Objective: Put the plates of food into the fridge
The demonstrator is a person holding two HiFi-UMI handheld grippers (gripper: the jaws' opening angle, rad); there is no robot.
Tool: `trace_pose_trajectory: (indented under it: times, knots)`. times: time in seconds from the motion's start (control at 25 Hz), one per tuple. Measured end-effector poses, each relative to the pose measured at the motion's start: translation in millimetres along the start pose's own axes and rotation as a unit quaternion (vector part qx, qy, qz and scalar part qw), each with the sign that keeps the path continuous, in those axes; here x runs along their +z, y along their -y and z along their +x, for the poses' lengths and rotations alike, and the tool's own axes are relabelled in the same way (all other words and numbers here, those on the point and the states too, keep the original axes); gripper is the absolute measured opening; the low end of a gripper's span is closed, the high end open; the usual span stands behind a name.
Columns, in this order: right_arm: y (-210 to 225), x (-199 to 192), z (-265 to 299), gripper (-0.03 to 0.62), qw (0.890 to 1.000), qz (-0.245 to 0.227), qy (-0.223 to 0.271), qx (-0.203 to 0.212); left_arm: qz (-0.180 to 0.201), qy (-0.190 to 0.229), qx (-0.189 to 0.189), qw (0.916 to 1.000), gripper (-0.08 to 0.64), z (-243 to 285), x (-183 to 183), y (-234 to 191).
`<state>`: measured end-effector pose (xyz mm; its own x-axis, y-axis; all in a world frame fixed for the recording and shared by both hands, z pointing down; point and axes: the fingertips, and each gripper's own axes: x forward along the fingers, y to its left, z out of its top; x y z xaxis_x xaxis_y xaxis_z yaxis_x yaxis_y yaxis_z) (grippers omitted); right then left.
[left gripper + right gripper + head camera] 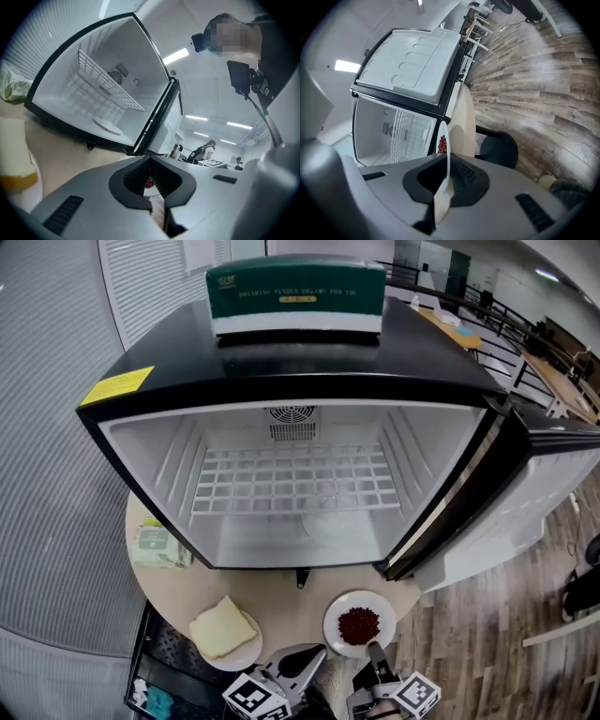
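Note:
An open black fridge (pixel 281 390) stands on a round table (pixel 291 601), its white inside holding only a wire shelf (pixel 292 479). In front of it sit two white plates. One (pixel 335 613) carries red berries (pixel 358 624); the other (pixel 247 655) carries a slice of bread (pixel 223 626). My right gripper (pixel 374 648) is shut on the near rim of the berry plate, whose edge (pixel 446 136) runs between the pads in the right gripper view. My left gripper (pixel 314 652) hangs between the two plates, jaws together and holding nothing; past its tips (pixel 150 158) I glimpse the berries.
The fridge door (pixel 525 493) hangs open at the right, over wooden floor. A green box (pixel 296 292) lies on top of the fridge. A wipes packet (pixel 157 545) rests on the table's left side. A black crate (pixel 159 662) sits below the table at the left.

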<state>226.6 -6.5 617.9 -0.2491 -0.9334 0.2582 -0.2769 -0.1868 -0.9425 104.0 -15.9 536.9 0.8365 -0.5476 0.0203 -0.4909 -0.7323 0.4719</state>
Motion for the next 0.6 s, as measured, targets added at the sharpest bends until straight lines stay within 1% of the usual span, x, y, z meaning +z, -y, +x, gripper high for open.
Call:
trace_pose_trajectory:
  times: [0.32, 0.48, 0.6]
  knots:
    - [-52, -33, 22, 0.014, 0.999, 0.005, -0.040, 0.035, 0.009, 0.033, 0.031, 0.9989, -0.009, -23, 38, -19]
    - [-75, -58, 37, 0.014, 0.996, 0.007, -0.069, 0.049, 0.015, 0.049, 0.056, 0.9971, -0.009, -44, 55, -35]
    - [-92, -72, 49, 0.014, 0.995, 0.001, -0.084, 0.055, 0.027, 0.058, 0.077, 0.9950, -0.009, -61, 72, -48]
